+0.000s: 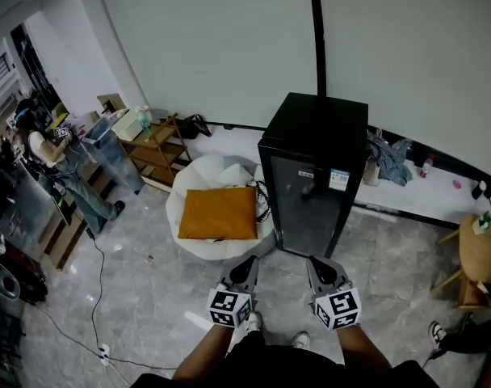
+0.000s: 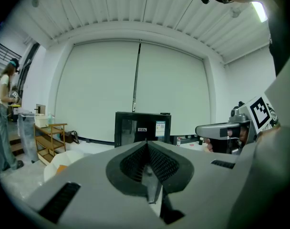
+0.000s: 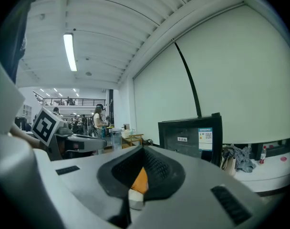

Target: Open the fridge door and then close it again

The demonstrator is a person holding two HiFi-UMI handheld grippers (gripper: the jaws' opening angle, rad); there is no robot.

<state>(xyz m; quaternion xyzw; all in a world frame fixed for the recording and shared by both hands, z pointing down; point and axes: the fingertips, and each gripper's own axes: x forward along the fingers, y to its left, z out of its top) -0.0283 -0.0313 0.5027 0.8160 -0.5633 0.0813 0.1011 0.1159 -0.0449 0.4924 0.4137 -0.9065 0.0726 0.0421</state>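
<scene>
Two grippers low in frame: left gripper (image 1: 247, 265) and right gripper (image 1: 316, 263), each with jaws together and nothing between them. Black fridge (image 1: 314, 184) at centre, door shut, on grey marbled floor (image 1: 148, 289) against a pale wall (image 1: 229, 39). Orange cushion (image 1: 219, 212) on a white beanbag (image 1: 189, 188), just left of the fridge. Wooden shelf (image 1: 158, 150) further left. Person (image 1: 64, 160) at far left.

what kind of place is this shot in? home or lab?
Likely a lab or studio workspace, not a home: the fridge stands before a blank white wall, a cable trails across the floor, and a person stands amid clutter at left.
</scene>
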